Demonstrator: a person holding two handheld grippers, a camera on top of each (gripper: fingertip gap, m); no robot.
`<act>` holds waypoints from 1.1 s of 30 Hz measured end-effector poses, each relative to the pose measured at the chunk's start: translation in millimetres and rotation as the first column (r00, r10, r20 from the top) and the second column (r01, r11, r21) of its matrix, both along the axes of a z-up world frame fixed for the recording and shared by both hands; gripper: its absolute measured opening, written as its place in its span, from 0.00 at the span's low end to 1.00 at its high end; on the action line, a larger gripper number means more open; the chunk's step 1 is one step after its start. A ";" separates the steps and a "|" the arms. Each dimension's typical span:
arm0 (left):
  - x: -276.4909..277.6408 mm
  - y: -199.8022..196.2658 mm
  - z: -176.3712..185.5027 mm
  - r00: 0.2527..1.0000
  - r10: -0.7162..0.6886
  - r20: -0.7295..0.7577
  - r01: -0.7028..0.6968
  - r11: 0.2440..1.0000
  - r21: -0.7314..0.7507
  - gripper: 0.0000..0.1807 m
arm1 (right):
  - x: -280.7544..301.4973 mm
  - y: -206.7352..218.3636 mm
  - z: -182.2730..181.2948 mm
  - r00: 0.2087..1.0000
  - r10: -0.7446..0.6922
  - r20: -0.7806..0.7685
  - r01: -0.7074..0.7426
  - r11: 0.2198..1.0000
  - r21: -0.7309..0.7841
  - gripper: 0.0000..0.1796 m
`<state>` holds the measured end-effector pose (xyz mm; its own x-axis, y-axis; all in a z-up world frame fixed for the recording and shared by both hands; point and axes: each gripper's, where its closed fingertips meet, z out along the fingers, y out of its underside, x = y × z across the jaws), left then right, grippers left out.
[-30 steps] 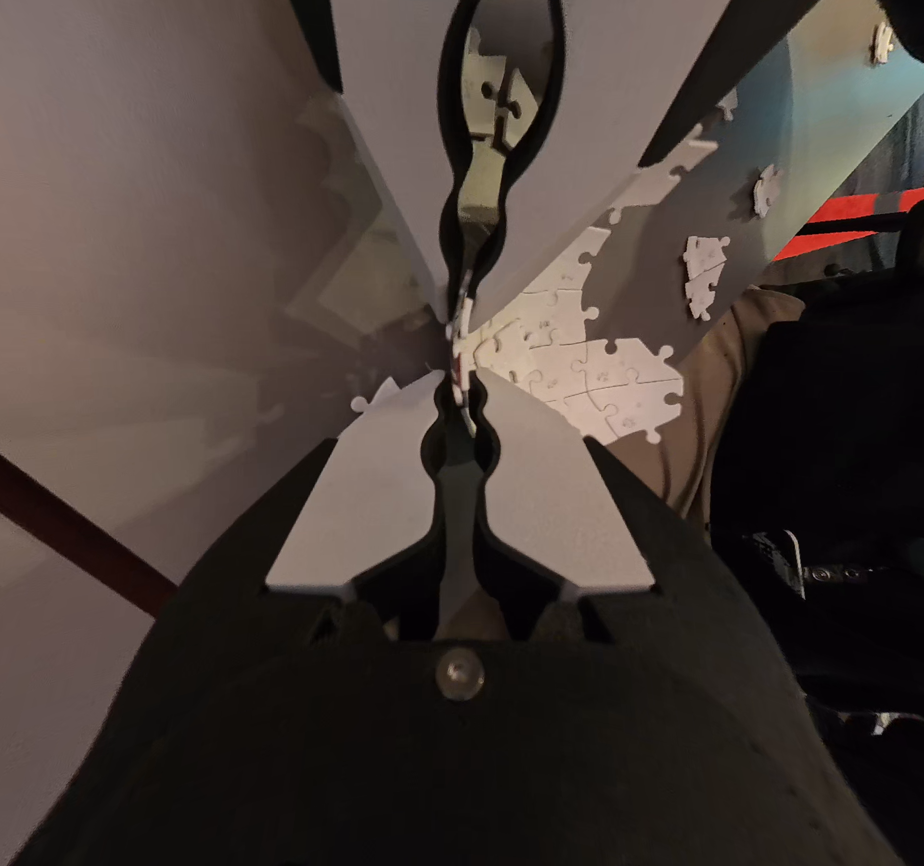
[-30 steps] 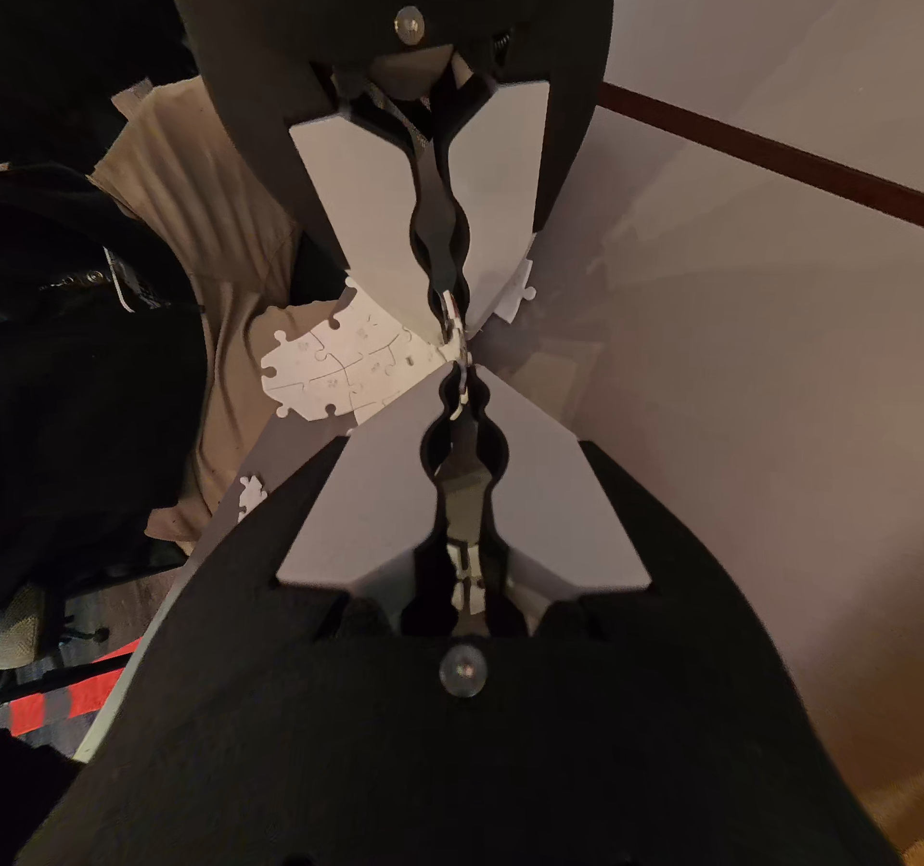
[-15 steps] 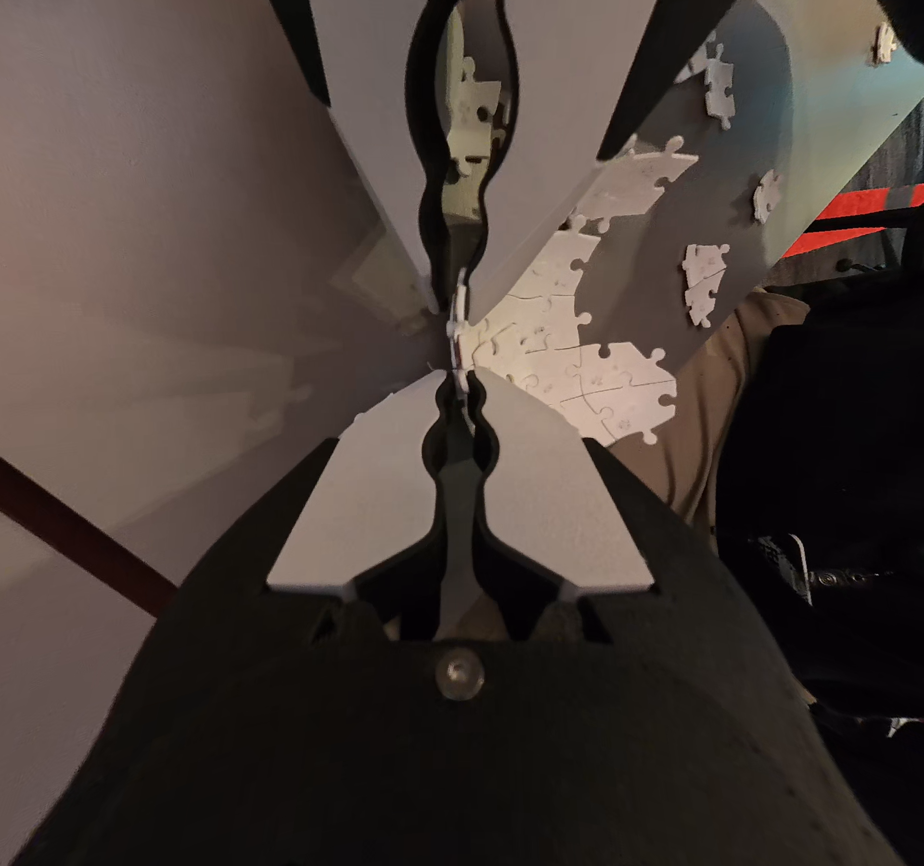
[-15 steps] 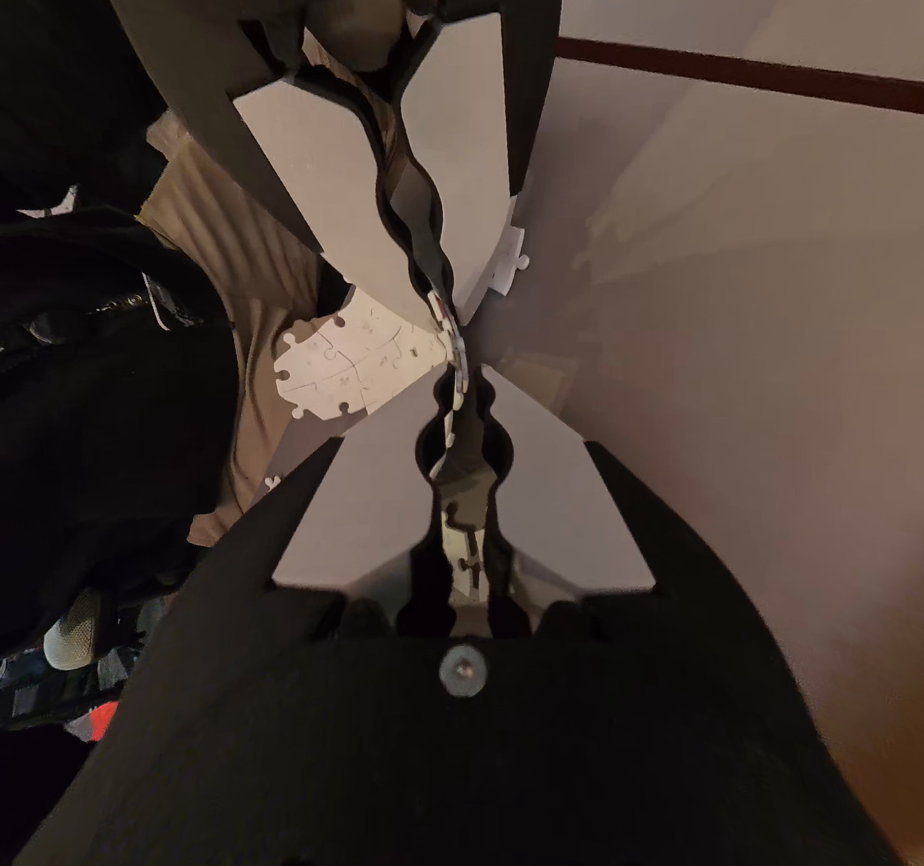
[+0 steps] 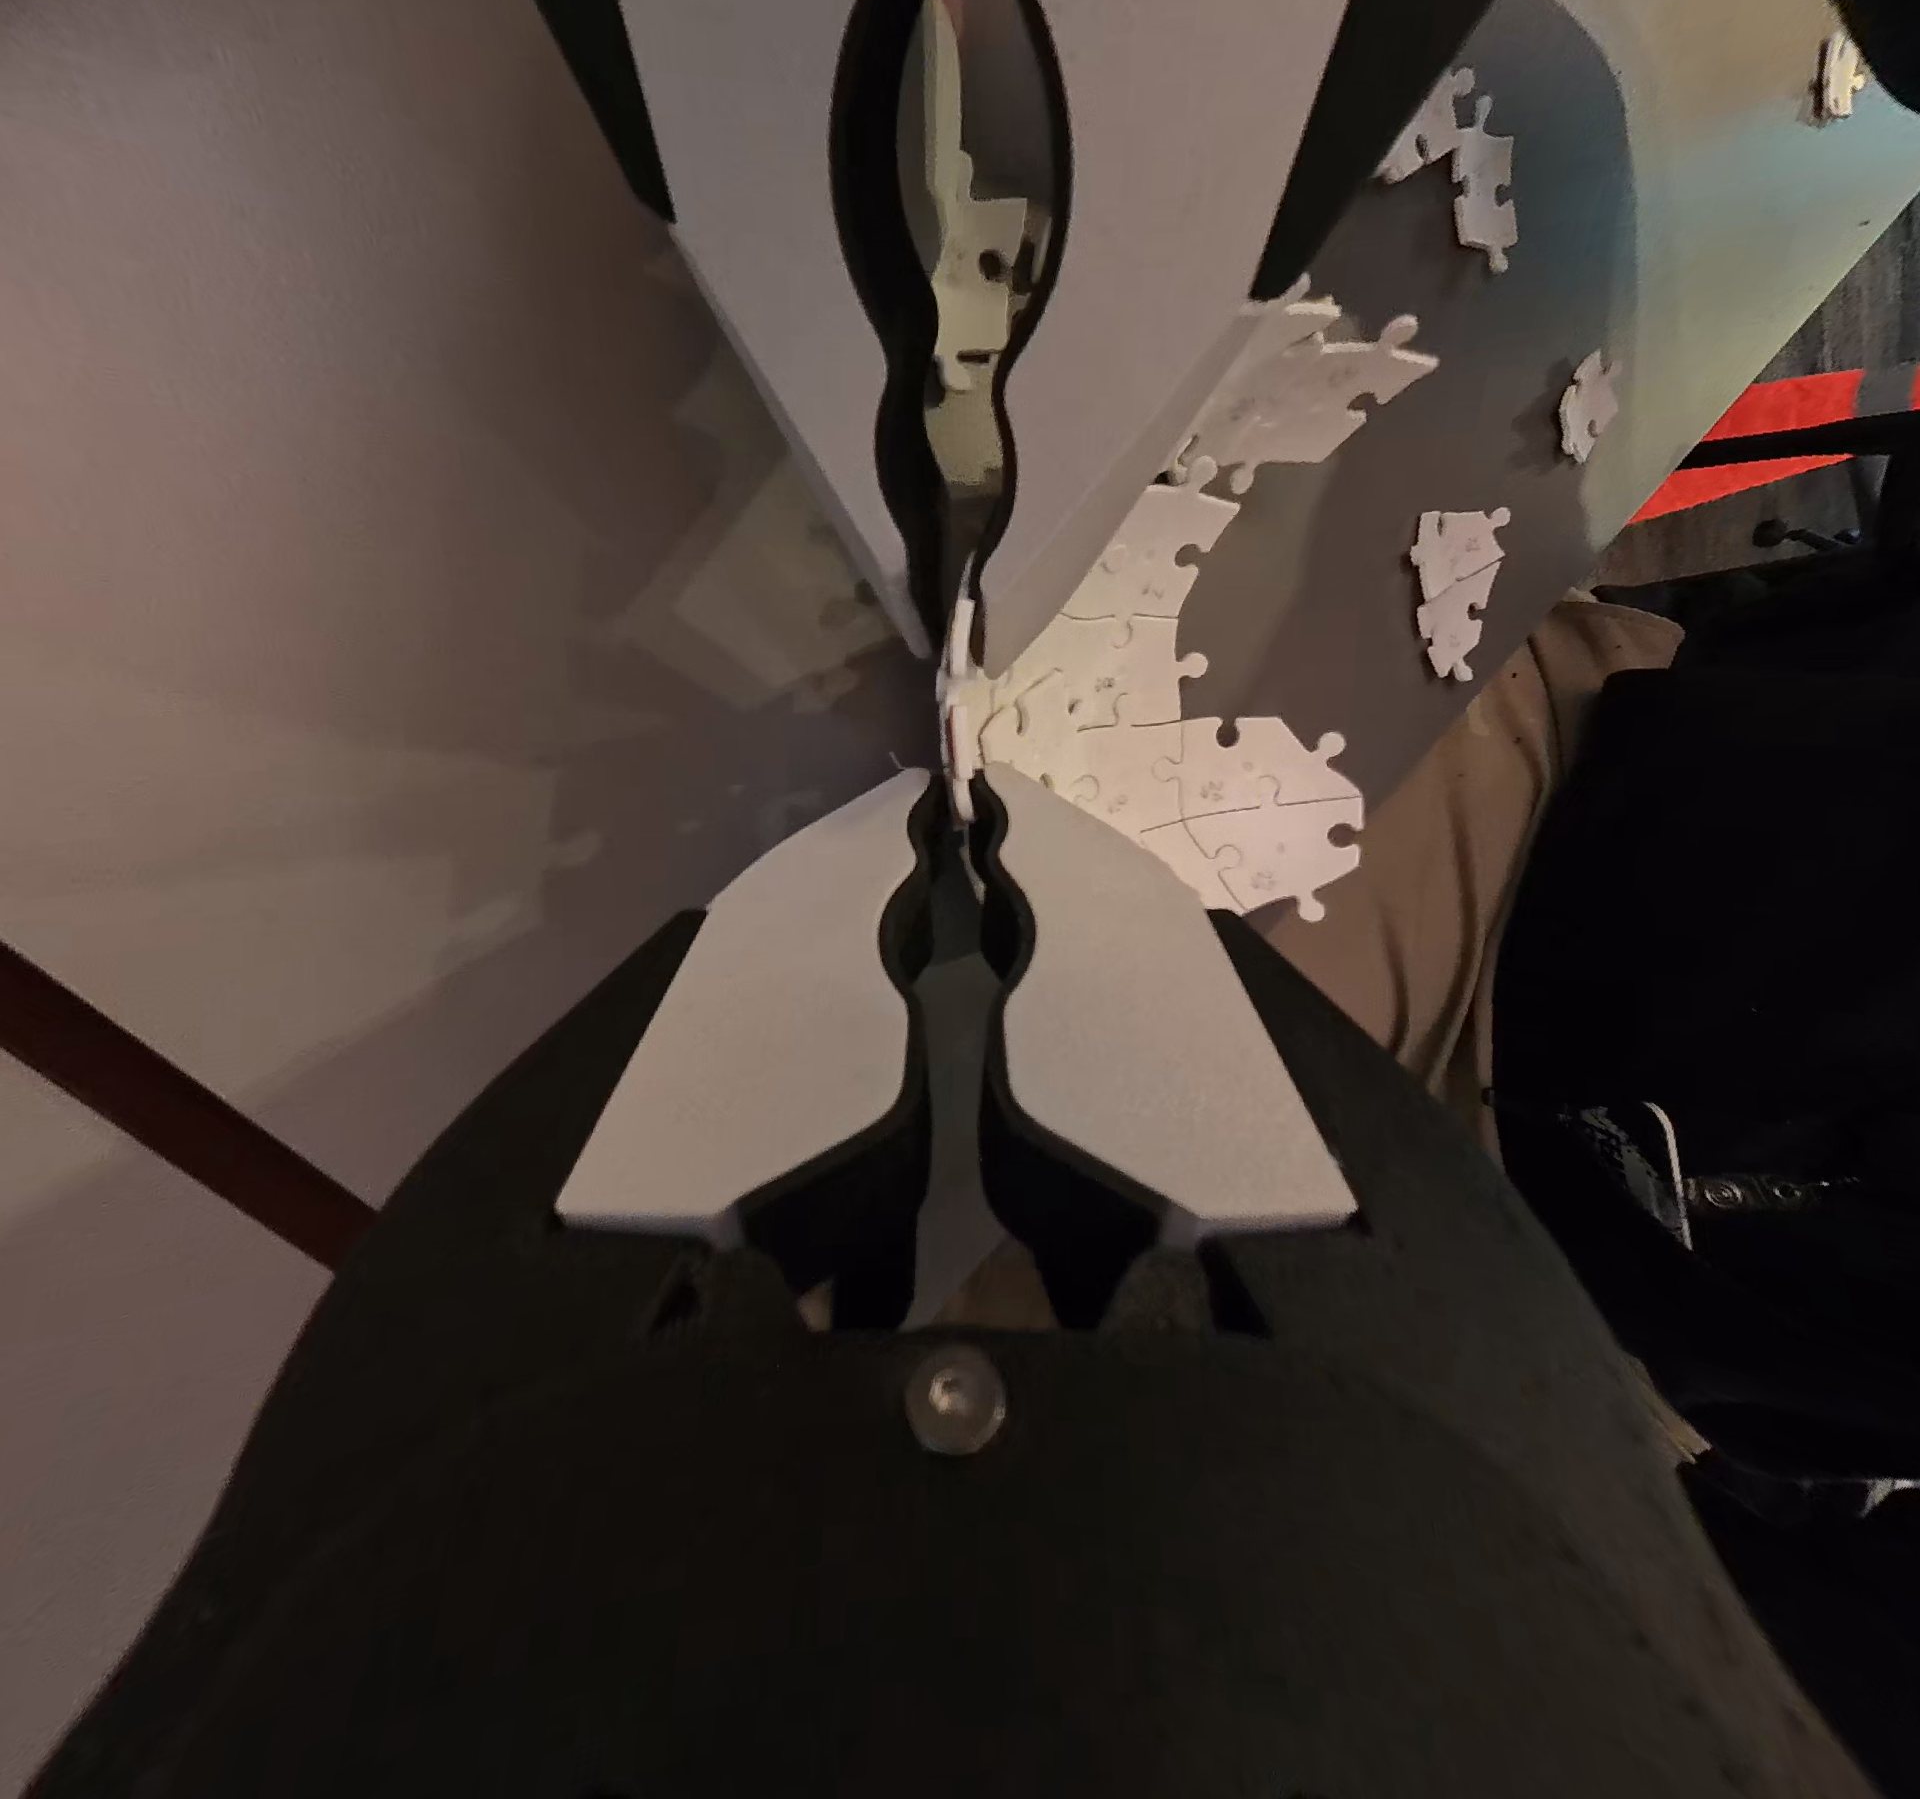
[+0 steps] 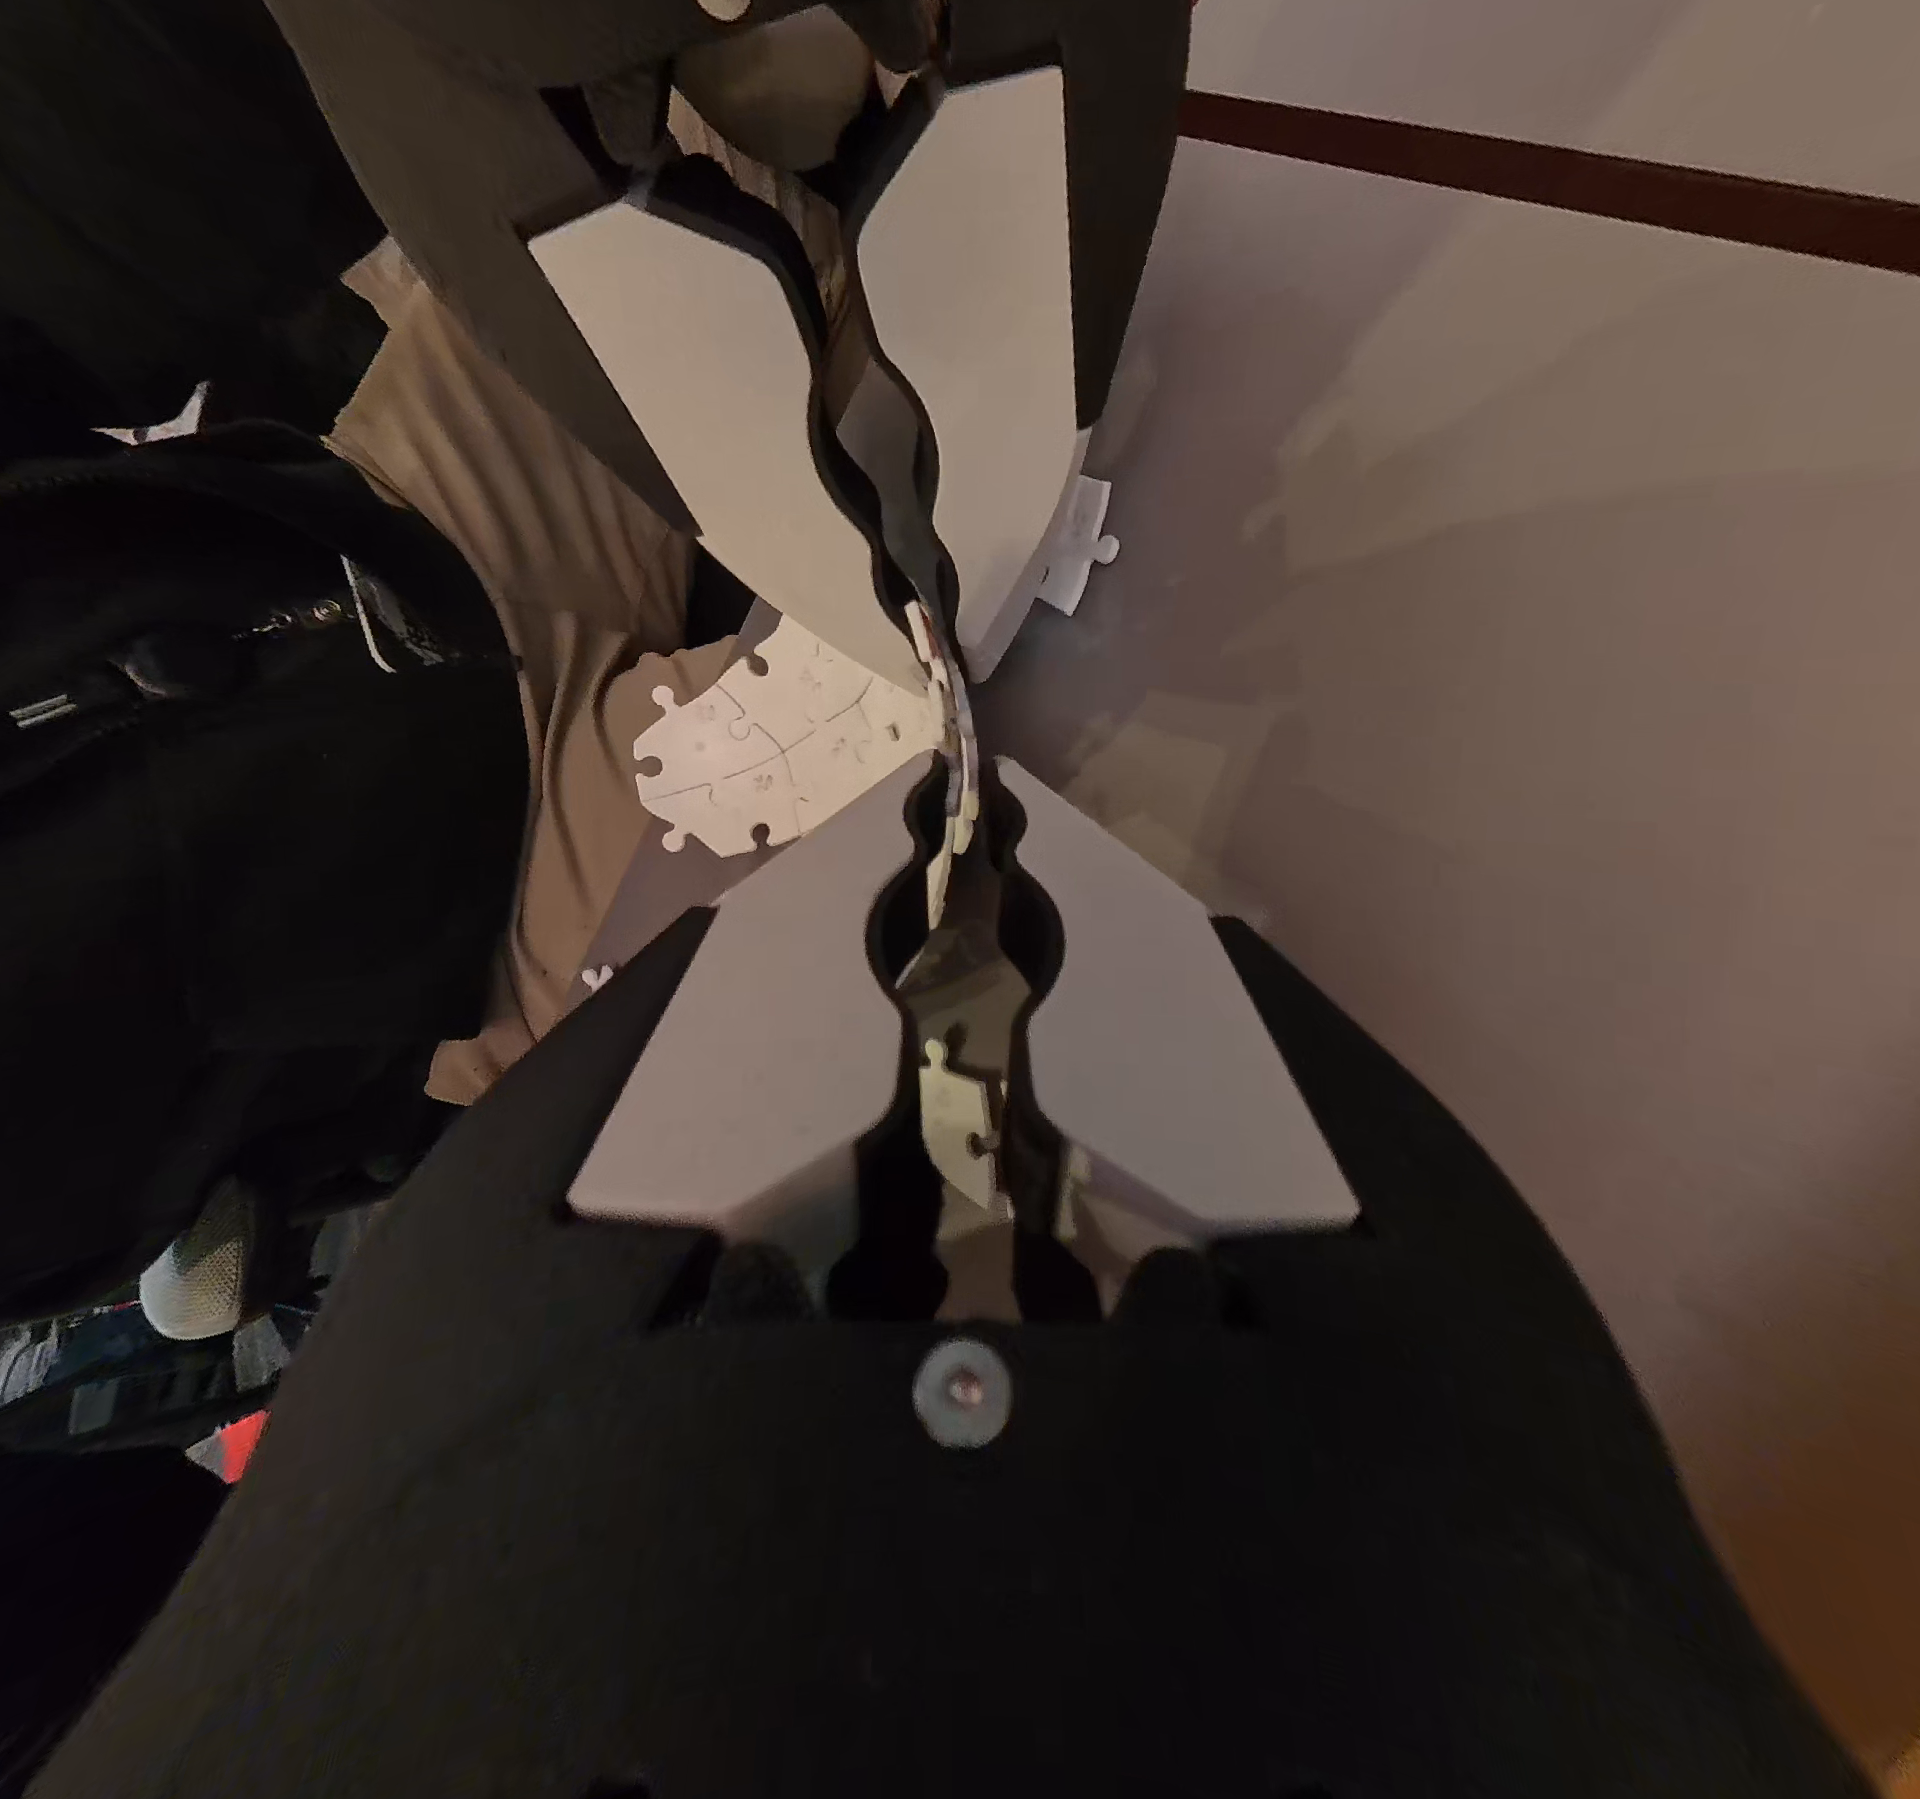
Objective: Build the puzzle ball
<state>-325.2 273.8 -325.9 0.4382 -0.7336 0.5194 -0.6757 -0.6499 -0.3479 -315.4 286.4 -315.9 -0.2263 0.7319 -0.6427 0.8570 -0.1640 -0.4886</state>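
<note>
You hold both grippers tip to tip in the air, pinching one curved white shell (image 5: 1195, 762) of joined pieces between them; your left gripper (image 5: 961, 809) is clamped on the shell's edge from 6 o'clock, and your right gripper (image 6: 961, 814) is clamped on it too, meeting the left gripper (image 6: 935, 637), which comes in from 12 o'clock in its own view; the shell fans out to 3 o'clock in the left view and to 9 o'clock in the right view (image 6: 769, 762); so one patch of the ball is built, well short of a sphere; loose pieces lie on the grey table (image 5: 1351, 586) behind: a joined pair (image 5: 1455, 596) at 2 o'clock, a single piece (image 5: 1584, 404) beyond it, more (image 5: 1475, 180) toward 1 o'clock; most of the joining looks still ahead of you, and whether the seam you are pressing has locked I cannot tell
</note>
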 end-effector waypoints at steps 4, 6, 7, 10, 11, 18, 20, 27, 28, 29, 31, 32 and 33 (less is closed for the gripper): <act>-0.2 0.7 -1.1 1.000 0.001 -0.007 -0.001 1.000 -0.006 0.02 | -0.2 1.8 0.3 1.000 0.002 0.003 -0.002 0.999 0.040 0.02; -0.4 0.6 -1.4 1.000 0.004 -0.004 -0.004 1.000 -0.012 0.02 | -0.4 2.6 1.3 1.000 -0.002 -0.004 0.002 0.999 0.053 0.02; -0.6 0.7 -2.0 1.000 0.005 -0.005 -0.005 1.000 -0.013 0.02 | -0.4 3.3 1.4 1.000 -0.006 -0.004 0.006 0.998 0.061 0.01; -0.4 0.4 -3.0 1.000 0.001 -0.009 -0.002 1.000 -0.014 0.02 | -0.7 4.0 -0.4 1.000 -0.008 0.007 0.007 0.998 0.068 0.01; -0.3 0.2 -3.4 1.000 0.000 -0.011 0.000 1.000 -0.014 0.02 | -0.8 4.4 -1.2 1.000 -0.009 0.010 0.009 0.998 0.066 0.01; -0.5 -1.3 -6.1 1.000 -0.006 -0.015 0.005 1.000 -0.023 0.03 | -2.5 4.2 -4.1 0.999 -0.037 -0.010 0.038 0.999 0.030 0.00; -0.8 -1.5 -6.8 1.000 -0.005 -0.013 0.005 1.000 -0.025 0.03 | -3.0 4.6 -5.0 0.998 -0.054 -0.018 0.055 0.998 0.007 0.00; 1.0 -0.3 -7.5 1.000 0.001 -0.002 -0.001 1.000 -0.024 0.03 | -4.8 3.6 -7.5 0.998 -0.068 -0.018 0.068 0.998 -0.006 0.01; 1.0 -0.2 -7.8 1.000 -0.002 -0.005 0.002 1.000 -0.021 0.03 | -4.4 3.5 -7.6 0.998 -0.063 -0.016 0.063 0.998 0.000 0.00; 0.9 0.1 -8.1 1.000 -0.003 -0.008 0.003 1.000 -0.017 0.03 | -4.5 3.6 -7.5 0.998 -0.061 -0.015 0.061 0.998 0.004 0.00; 0.7 -0.1 -8.2 1.000 -0.006 -0.011 0.005 1.000 -0.021 0.03 | -4.3 3.1 -7.7 0.998 -0.061 -0.008 0.061 0.998 -0.004 0.00; 0.9 0.4 -8.6 1.000 -0.004 -0.013 0.004 1.000 -0.016 0.03 | -3.9 3.2 -7.5 0.998 -0.059 -0.010 0.059 0.998 -0.003 0.00; 0.7 1.2 -9.1 1.000 -0.002 -0.017 0.002 1.000 -0.013 0.03 | -3.5 3.2 -7.4 0.998 -0.060 -0.009 0.060 0.998 -0.002 0.00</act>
